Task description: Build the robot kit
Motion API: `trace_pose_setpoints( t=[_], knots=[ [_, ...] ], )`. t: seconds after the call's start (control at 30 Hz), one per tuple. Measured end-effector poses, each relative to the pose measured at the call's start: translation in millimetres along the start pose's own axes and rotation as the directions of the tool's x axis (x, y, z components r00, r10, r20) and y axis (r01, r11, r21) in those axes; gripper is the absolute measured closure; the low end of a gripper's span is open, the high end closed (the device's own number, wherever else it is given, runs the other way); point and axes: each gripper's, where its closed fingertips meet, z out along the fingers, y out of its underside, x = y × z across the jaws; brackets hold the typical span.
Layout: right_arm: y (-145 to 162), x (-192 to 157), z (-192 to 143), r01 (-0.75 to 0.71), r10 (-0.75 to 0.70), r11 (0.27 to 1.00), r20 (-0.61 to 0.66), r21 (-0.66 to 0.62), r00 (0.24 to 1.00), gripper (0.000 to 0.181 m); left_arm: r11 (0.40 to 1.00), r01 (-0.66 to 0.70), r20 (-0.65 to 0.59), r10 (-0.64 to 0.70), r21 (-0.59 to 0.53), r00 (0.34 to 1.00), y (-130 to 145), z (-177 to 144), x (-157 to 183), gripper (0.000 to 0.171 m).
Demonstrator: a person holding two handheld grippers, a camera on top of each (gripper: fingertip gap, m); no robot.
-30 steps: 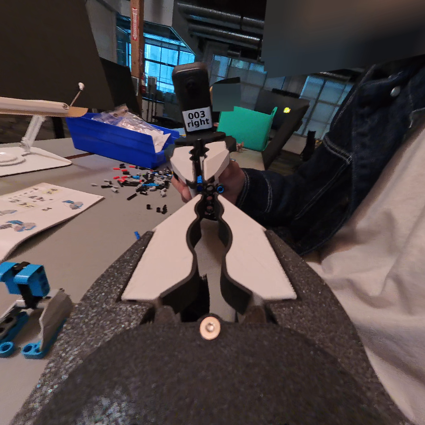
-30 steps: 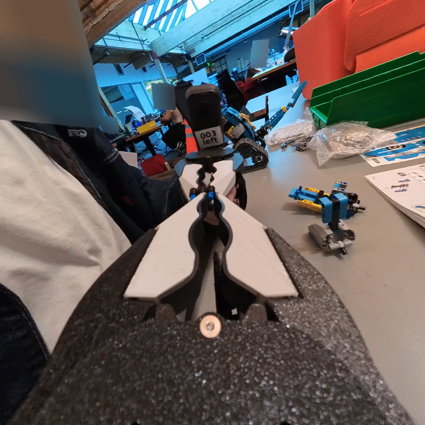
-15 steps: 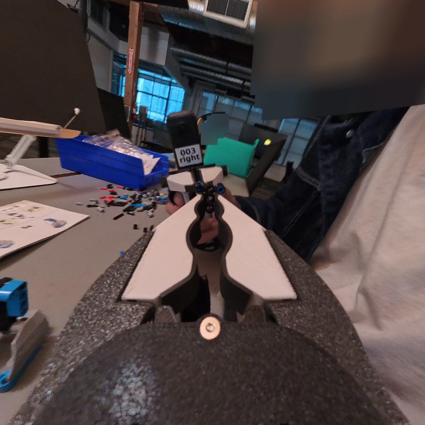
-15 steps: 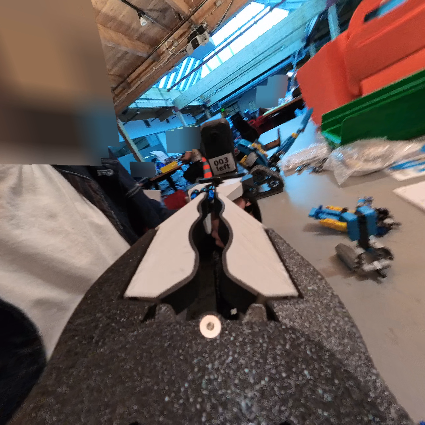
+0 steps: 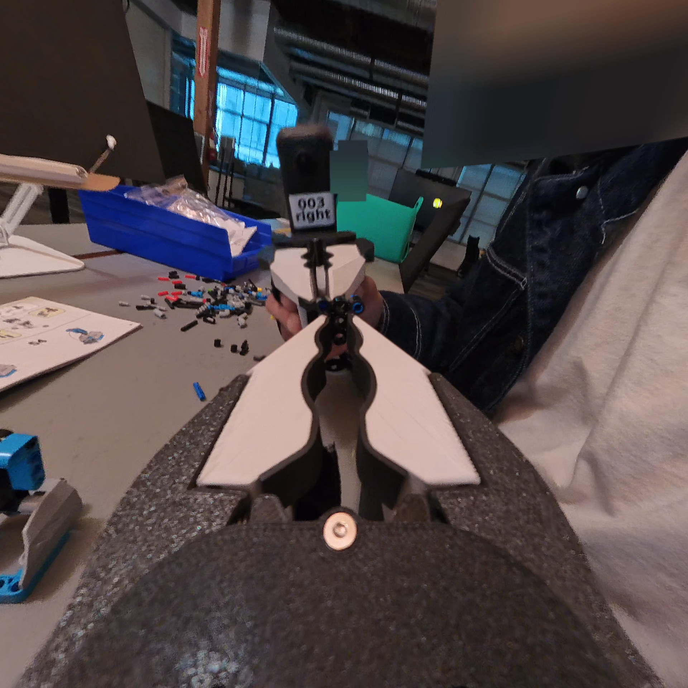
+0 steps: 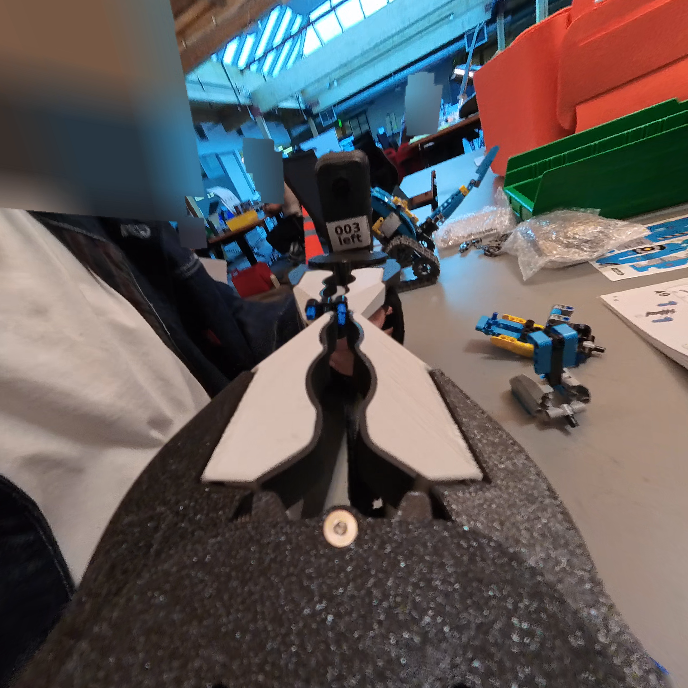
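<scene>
My left gripper (image 5: 338,316) and my right gripper (image 6: 340,320) meet tip to tip above the grey table (image 5: 130,391), in front of the person's white shirt and denim jacket. The left gripper is shut on a small black beam with blue pins (image 5: 338,309), which runs back between its fingers. The right gripper is shut on the same small black and blue piece (image 6: 339,312) from the other end. Each gripper shows facing the other: the right one in the left wrist view (image 5: 318,296), the left one in the right wrist view (image 6: 335,296). Where exactly the tips touch is hidden.
On the left gripper's side are a blue bin (image 5: 167,231), scattered small pieces (image 5: 212,298), a booklet (image 5: 56,335) and a blue-grey model part (image 5: 26,502). On the right gripper's side are a blue-yellow model (image 6: 540,350), plastic bags (image 6: 566,234), a green bin (image 6: 614,167), a tracked model (image 6: 405,238) and a booklet (image 6: 651,316). The grippers are tip to tip, or close to it.
Both grippers dipped and tilted upward half a second ago, then came back to about where they were. They stayed shut and tip to tip on the small piece throughout.
</scene>
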Motion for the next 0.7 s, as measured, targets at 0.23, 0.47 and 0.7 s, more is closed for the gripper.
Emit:
trace_pose_setpoints(
  t=[0.23, 0.47, 0.7],
  knots=[
    [18, 4, -6, 0.081, -0.088, 0.985, -0.041, -0.15, 0.995, 0.179, 0.992, -0.028, 0.025, 0.032, -0.122, 0.999, 20, 5, -4, 0.166],
    [3, 37, -18, -0.1, 0.096, 0.995, -0.142, -0.018, 0.985, 0.17, 0.939, -0.246, 0.316, 0.315, -0.24, 0.895, 24, -3, -47, 0.165],
    [12, 69, -10, -0.119, 0.114, 0.993, -0.392, 0.012, 0.913, 0.151, 0.652, -0.434, 0.486, 0.756, -0.621, 0.439, 26, -19, -87, 0.165]
  ],
)
